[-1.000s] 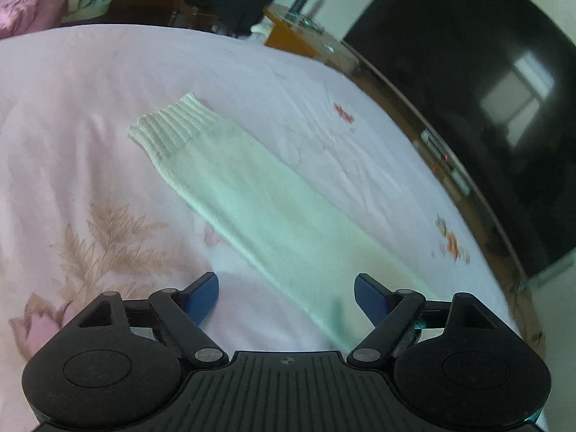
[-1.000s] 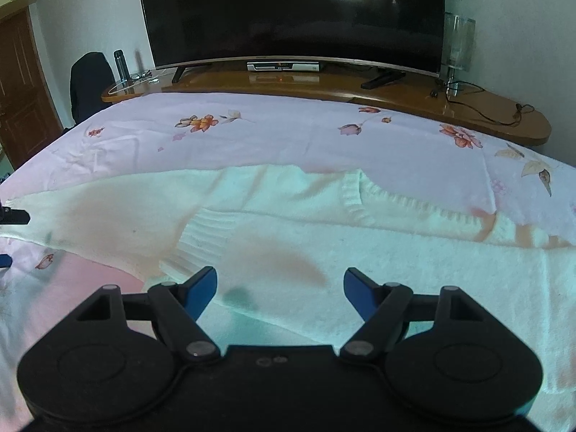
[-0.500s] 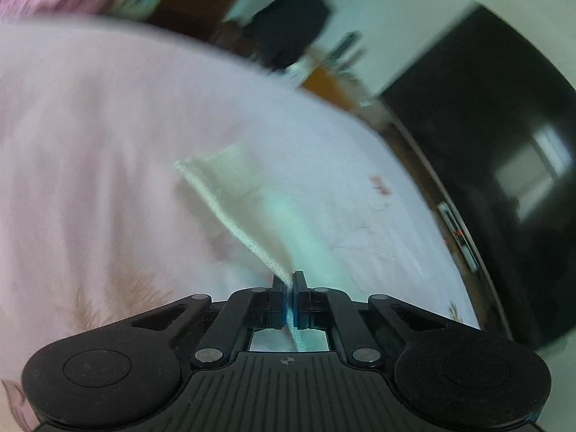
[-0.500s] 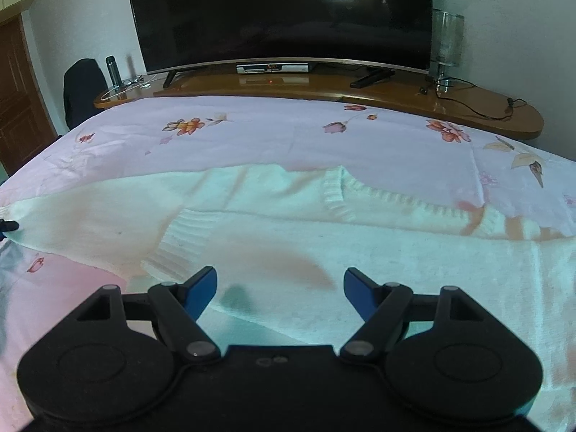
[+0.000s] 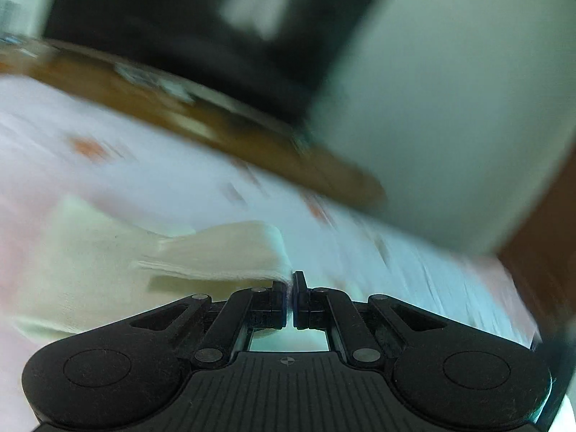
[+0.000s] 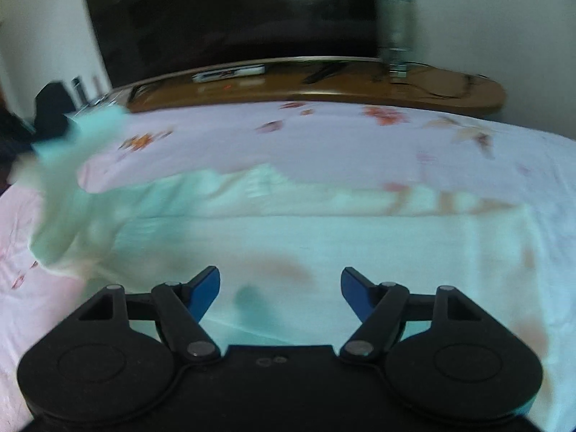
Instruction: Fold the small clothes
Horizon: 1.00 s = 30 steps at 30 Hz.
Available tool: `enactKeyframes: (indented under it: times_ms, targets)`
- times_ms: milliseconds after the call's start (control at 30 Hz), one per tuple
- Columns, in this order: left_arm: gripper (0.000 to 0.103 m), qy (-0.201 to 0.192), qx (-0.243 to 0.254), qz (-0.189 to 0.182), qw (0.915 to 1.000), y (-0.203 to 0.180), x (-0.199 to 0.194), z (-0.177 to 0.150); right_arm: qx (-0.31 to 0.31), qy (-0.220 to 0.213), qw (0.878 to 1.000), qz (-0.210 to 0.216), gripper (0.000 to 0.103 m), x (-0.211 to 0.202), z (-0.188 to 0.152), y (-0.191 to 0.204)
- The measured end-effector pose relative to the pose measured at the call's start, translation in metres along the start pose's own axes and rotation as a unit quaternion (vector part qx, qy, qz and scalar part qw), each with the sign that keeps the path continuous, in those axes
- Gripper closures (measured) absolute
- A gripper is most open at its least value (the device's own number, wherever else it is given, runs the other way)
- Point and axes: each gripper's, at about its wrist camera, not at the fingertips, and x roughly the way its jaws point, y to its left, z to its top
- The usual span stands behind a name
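A small cream knit sweater (image 6: 324, 244) lies spread on the pink floral bedsheet (image 6: 324, 136). My left gripper (image 5: 291, 288) is shut on the sweater's sleeve (image 5: 216, 252) and holds it lifted off the bed; the view is blurred. In the right wrist view the lifted sleeve (image 6: 68, 180) rises at the far left, blurred. My right gripper (image 6: 280, 284) is open and empty, low over the sweater's body.
A long wooden TV bench (image 6: 324, 82) with a large dark television (image 6: 230, 18) runs along the far edge of the bed. A glass vase (image 6: 396, 32) stands on the bench at the right. A dark chair (image 6: 50, 108) stands at the far left.
My left gripper closed on the sleeve, lifted it and swung it right toward the sweater's body. The right gripper stayed open, almost still.
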Motion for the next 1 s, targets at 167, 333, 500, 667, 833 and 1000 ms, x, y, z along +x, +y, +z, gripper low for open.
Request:
enactKeyframes:
  times_ms: [167, 333, 500, 667, 833, 1000]
  targets:
    - [0.099, 0.086, 0.046, 0.01, 0.9952, -0.036, 0.036, -0.02, 0.042, 0.008, 0.999, -0.014, 0.029, -0.021, -0.014, -0.051]
    - [0.012, 0.021, 0.043, 0.007, 0.9988, -0.046, -0.009, -0.01, 0.068, 0.007, 0.998, 0.001, 0.029, -0.028, -0.02, -0.064]
    - [0.012, -0.011, 0.016, 0.048, 0.9987, -0.02, -0.032, 0.009, 0.027, 0.006, 0.999, 0.025, 0.027, -0.025, -0.019, -0.037]
    - [0.012, -0.016, -0.022, 0.144, 0.9891, 0.033, -0.043, 0.013, -0.051, 0.009, 0.998, 0.034, 0.027, -0.012, -0.022, 0.011]
    - [0.012, -0.006, -0.015, 0.199, 0.9798, 0.065, -0.035, 0.001, -0.12, 0.014, 0.993, 0.007, 0.057, 0.009, -0.023, 0.04]
    - [0.012, 0.005, 0.0, 0.209, 0.9779, 0.07, -0.019, -0.008, -0.024, -0.018, 0.998, 0.048, 0.093, -0.002, -0.008, 0.017]
